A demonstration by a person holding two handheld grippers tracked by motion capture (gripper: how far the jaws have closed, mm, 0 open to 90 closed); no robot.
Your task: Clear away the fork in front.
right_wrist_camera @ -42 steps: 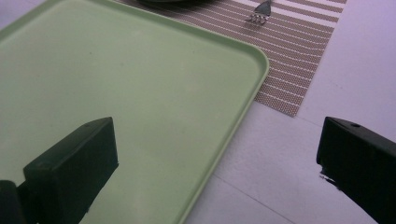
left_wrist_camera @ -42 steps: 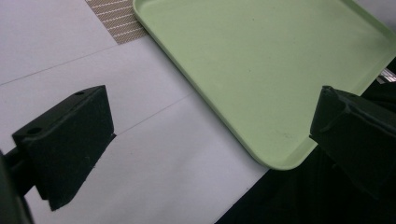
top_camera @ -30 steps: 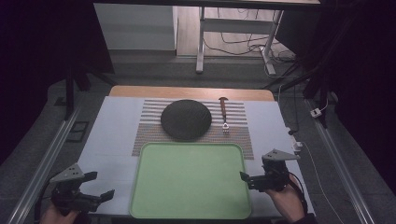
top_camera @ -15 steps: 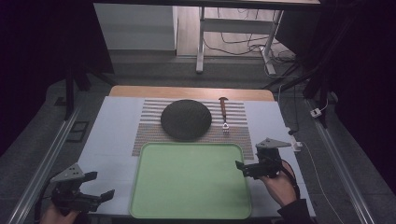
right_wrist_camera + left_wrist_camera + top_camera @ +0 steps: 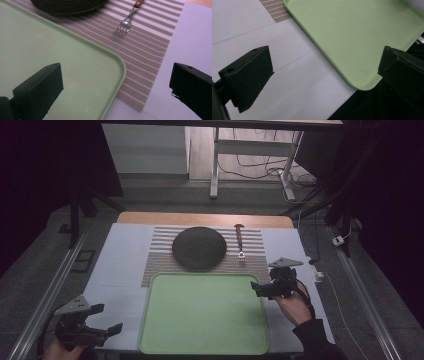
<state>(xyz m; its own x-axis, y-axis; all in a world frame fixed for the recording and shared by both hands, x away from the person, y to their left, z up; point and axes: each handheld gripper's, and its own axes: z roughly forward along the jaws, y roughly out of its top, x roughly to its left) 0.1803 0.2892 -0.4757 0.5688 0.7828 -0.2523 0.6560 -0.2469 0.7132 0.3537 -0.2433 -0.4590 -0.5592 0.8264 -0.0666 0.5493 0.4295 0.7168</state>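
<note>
Reaching forward over the tray's [image 5: 205, 315] far right corner, the right gripper [image 5: 261, 290] looked to be in the approach step, with nothing yet grasped; its fingers [image 5: 40, 86] were spread wide and empty, as the right gripper view showed with one finger over the green tray [image 5: 50, 57] and the other over the pale worktop [image 5: 192, 42]. The nearest thing ahead of it was the fork [image 5: 125, 23], so the fork was judged to be the target. It lay on the striped mat [image 5: 255, 262] beyond the tray, tines toward the person, wooden handle pointing away, just to the right of the dark plate [image 5: 199, 248] and apart from it. In the high view the fork [image 5: 240, 245] sat ahead of the right gripper and a little to its left, near but not between the fingers. The next move seemed to call for carrying the gripper farther forward across the mat edge, lowering it and lining the open fingers across the fork's thin neck or handle, since so flat a piece would need a low, square pinch. The left gripper [image 5: 102, 322] hung at the near left corner of the worktop, fingers [image 5: 249, 72] likewise spread and holding nothing, beside the tray's near rim [image 5: 362, 86].
</note>
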